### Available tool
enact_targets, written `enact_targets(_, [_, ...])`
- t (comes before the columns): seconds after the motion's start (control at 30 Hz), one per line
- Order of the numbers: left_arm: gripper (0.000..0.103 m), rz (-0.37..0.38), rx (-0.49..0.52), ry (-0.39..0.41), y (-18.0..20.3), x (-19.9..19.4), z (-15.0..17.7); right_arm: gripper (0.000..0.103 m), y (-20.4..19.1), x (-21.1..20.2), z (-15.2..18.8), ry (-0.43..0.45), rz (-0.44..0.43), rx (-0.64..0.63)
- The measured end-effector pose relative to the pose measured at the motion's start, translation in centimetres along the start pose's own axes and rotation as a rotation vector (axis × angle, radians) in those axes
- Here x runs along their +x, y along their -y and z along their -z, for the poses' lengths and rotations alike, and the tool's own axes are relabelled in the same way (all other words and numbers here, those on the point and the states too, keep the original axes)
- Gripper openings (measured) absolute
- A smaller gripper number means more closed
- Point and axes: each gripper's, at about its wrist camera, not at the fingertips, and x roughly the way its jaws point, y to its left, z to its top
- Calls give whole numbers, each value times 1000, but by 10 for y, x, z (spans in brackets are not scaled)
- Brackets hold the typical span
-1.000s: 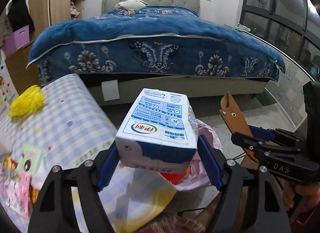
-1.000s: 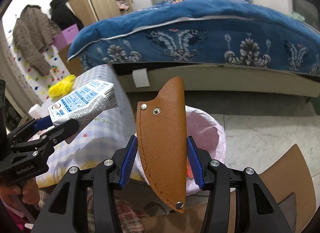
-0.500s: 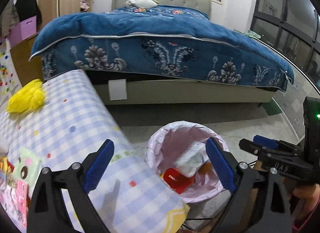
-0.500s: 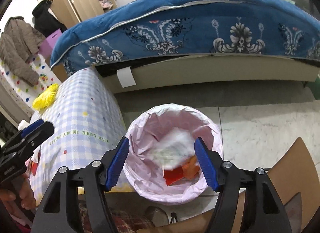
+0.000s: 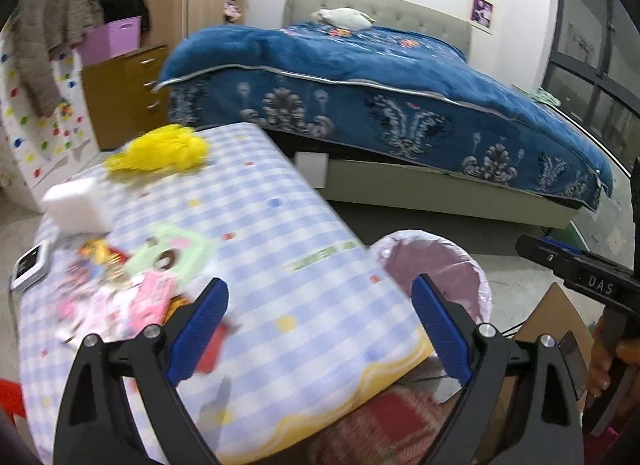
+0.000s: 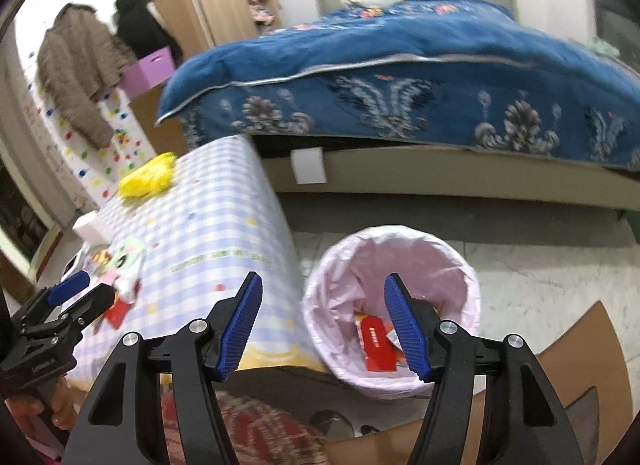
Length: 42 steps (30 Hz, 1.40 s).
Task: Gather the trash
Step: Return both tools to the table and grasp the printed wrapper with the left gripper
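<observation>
Left claw spread wide with nothing between the blue pads, hanging above the near end of the checked table. Right claw also empty, jaws closing a little on air, poised over the gap between the table and the trash bin.

Partway through, by the look of it: pink-lined bin on the floor just right of the table's near corner, already holding a red packet and perhaps other scraps beneath it, too hidden to name. Plenty left on the table: a heap of pink and coloured wrappers at the near left side, a green wrapper just beyond the heap toward the table's middle, a white block farther back along the left edge, a yellow bundle at the far end. Whether block and bundle count as trash, hard to say.

Relative to the left claw: heap of wrappers just left of and beyond the left pad, near but not touching. Relative to the right claw: same heap well off to the left, across the table; bin directly ahead between the pads.
</observation>
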Motion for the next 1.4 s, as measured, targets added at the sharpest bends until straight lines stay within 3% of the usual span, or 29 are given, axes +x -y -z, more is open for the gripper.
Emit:
enact_targets(0.5, [90,-233,-130,-13,-113,-56,43,64,-135,9,12,-50,-125,-249])
enact_targets(0.87, [91,-339,-246,-23,-177,-62,52,64,-191,48,15,-120,-174,-348])
enact_targets(1.0, [91,-332,-263,-52,-183,-50,54,63,-204,59,12,-120,-175,-384])
enact_targets(1.3, [95,-241,-184,-92,-146,-14,47,63,-192,73,9,-133,-179,-342])
enact_targets(1.4, [95,-271,-223,-91,-150,-5,40,63,-185,72,7,-129,-179,-330])
